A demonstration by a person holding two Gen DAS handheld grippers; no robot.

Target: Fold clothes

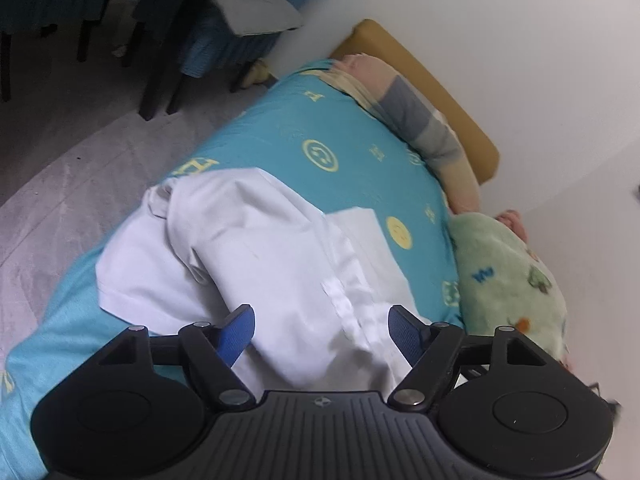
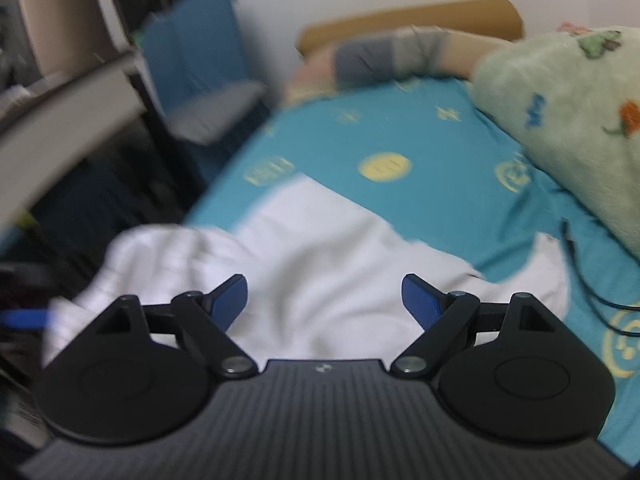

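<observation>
One white garment (image 1: pixel 256 256) lies rumpled on the teal bed sheet (image 1: pixel 320 128), toward the bed's near edge, part of it draped over that edge. It looks thin, light and limp, likely to sag and slide unless pinched at a hem or corner, not in its loose middle. The left gripper (image 1: pixel 322 322) and right gripper (image 2: pixel 324 294) both hover over it, jaws spread wide with nothing between them. The left view is sharp and shows a flat rectangular layer under the bunched cloth; the blurred right view alone shows a black cable (image 2: pixel 588 280) by the garment's right end and more of the green blanket (image 2: pixel 568 120).
</observation>
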